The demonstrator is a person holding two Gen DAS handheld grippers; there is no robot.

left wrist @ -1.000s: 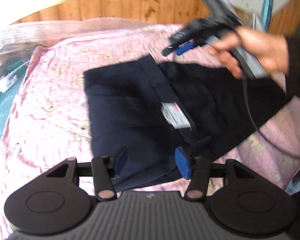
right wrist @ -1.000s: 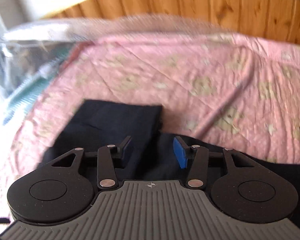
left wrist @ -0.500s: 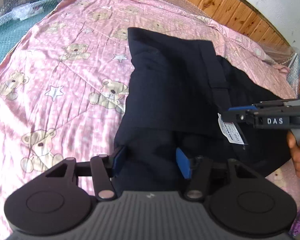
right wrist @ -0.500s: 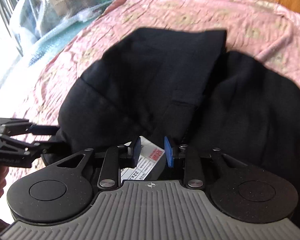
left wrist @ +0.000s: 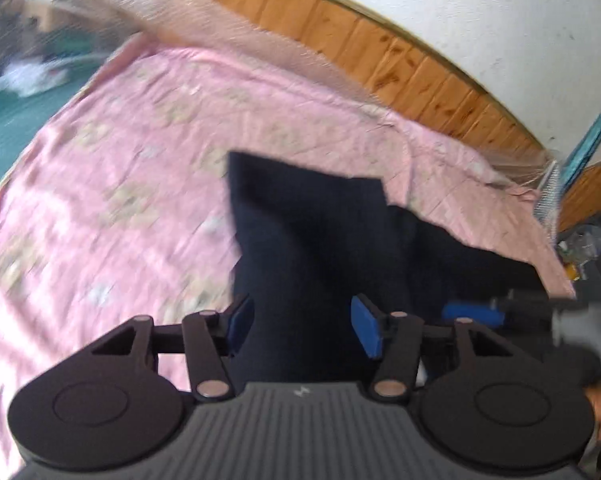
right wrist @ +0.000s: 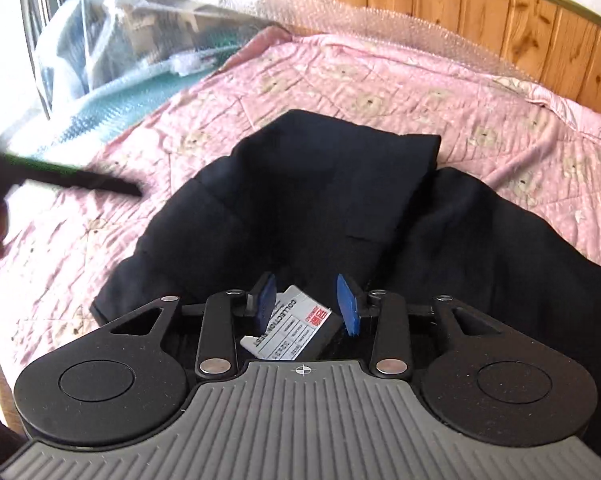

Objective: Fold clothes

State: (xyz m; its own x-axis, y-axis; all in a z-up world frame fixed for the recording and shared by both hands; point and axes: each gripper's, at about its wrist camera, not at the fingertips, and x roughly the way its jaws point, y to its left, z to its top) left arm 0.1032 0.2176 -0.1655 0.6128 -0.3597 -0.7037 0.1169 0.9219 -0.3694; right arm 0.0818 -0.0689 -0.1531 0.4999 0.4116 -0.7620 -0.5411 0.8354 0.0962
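The right tool has spread open over the tag; the left tool (also open) hovers above the dark garment on the bed.

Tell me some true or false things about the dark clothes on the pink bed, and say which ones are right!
1. The dark navy garment lies on a pink teddy-bear quilt. True.
2. The right gripper is clamped shut on the cloth. False: its jaws are apart.
3. A white paper tag with printing shows between the right gripper's blue fingers. True.
4. The left gripper is closed. False: it is open, above the garment.
5. The wall behind the bed is green tile. False: it is wood panelling.
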